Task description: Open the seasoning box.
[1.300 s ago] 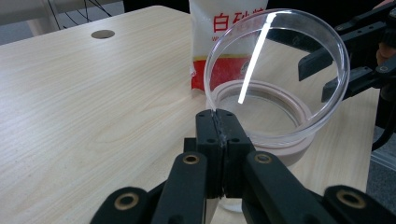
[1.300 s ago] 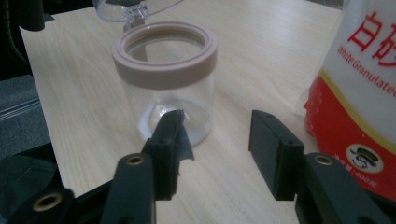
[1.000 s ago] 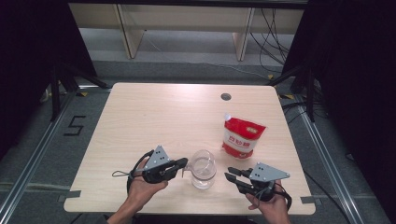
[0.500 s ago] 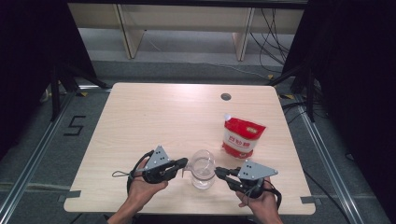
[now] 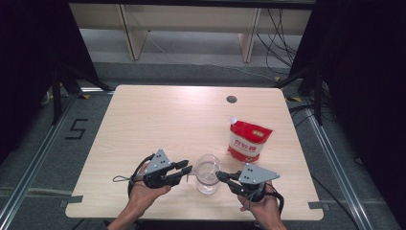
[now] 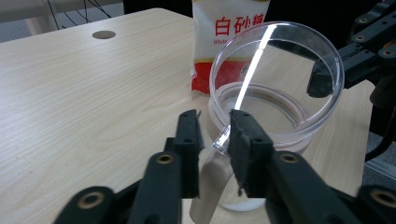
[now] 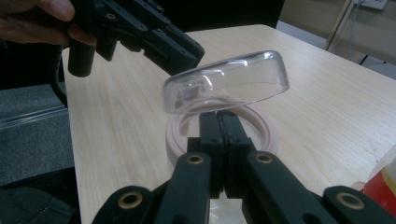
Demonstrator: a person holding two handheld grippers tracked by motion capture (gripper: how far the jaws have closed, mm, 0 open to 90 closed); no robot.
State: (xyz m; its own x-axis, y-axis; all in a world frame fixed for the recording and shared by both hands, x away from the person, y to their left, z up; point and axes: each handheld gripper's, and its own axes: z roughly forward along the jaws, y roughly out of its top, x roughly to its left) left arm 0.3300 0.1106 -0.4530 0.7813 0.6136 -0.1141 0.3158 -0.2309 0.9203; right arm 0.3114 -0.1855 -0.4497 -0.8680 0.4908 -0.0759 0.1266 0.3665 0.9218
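A light wooden desk [image 5: 158, 124] was seen from above, with a person's two hands reaching in from the near edge, each holding a black gripper. Between them, near the front edge, stood a clear plastic jar [image 5: 207, 175] with a pinkish rim and a hinged transparent lid [image 6: 278, 74] standing raised and tilted above the opening.

The left gripper [image 5: 187, 169] lay to the jar's left. In the left gripper view, its fingers [image 6: 189, 140] were a narrow gap apart, flanking the jar's pale handle-like tab [image 6: 212, 182] at the rim; whether they touched it could not be told.

The right gripper [image 5: 221, 175] lay at the jar's right side. In the right gripper view, its fingers [image 7: 210, 135] were pressed together with almost no gap, right at the jar's rim [image 7: 266, 126] under the raised lid; whether anything was pinched between them could not be told.

A red and white bag of sugar [image 5: 249, 140] stood upright on the desk beyond the jar, toward the right, near but apart from it.
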